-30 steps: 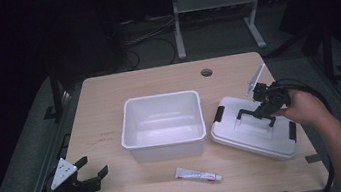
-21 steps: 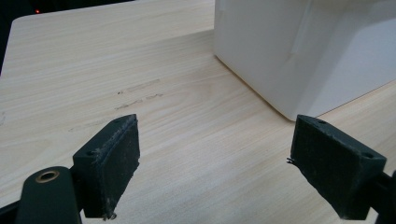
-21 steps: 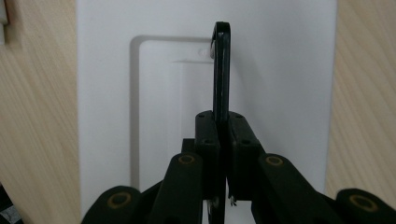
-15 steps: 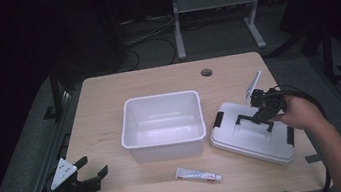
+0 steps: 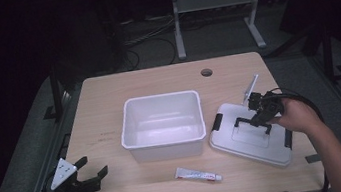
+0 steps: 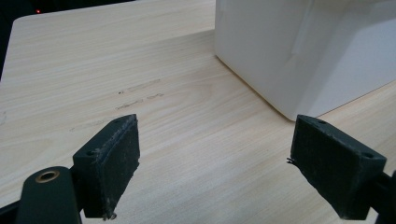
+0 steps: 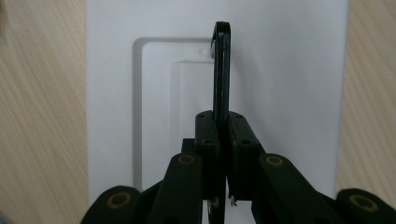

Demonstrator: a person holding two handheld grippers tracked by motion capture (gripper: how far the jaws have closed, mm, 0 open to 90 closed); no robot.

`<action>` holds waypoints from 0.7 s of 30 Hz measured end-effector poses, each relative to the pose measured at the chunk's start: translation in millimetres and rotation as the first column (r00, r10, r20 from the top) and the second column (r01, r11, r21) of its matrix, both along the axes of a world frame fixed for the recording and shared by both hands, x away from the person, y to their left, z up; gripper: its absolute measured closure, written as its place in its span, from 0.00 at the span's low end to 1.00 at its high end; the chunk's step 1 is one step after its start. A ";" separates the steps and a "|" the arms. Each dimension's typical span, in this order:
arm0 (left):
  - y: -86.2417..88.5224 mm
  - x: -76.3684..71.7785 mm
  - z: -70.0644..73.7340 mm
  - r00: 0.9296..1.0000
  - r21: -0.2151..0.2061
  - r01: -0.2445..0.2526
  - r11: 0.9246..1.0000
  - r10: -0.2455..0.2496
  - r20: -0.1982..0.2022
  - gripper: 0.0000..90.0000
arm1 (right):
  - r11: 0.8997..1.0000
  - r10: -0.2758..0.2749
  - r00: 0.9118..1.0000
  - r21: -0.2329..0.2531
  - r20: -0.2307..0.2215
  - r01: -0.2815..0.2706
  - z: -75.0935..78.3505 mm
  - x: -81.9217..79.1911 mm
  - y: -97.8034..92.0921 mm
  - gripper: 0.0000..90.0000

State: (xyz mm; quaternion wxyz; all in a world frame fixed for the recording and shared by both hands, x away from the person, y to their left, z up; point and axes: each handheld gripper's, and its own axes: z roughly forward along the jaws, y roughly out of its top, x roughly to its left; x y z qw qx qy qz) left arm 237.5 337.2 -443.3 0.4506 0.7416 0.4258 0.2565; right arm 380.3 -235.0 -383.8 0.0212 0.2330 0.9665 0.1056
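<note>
Lid [image 5: 252, 135] has slid toward 7 o'clock with your right gripper [image 5: 254, 121] | jaws clamped on its black handle [image 7: 221, 70] | lid at 3 o'clock of bin [image 5: 162, 125] | looks light, stiff, slick plastic: keep the handle centred | left gripper [image 5: 86, 177] jaws apart, idle.

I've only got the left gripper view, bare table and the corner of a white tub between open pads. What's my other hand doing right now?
Observer: The right gripper is shut on the black handle of a white lid, which lies on the table to the right of the tub.
Operator: Is anything inside the tub?
Observer: No, the high view shows its inside bare.
Operator: Anything else lying on the table?
Observer: A small white tube lies flat in front of the tub, near the person's edge of the table.
Operator: Where's my left gripper relative to that tube?
Observer: The left gripper sits open at the near left corner, to the left of the tube and well apart from it.
</note>
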 end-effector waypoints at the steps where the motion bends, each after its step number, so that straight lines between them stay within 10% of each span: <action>1: 0.0 0.0 0.0 1.000 0.000 0.000 1.000 0.000 0.000 0.17 | 1.000 0.000 1.000 0.000 0.000 0.000 0.0 0.0 0.0 0.93; 21: -1.9 0.3 -0.3 1.000 0.001 0.005 1.000 -0.005 -0.001 0.17 | 0.999 -0.003 1.000 0.045 0.022 0.002 6.5 -16.6 -1.1 0.79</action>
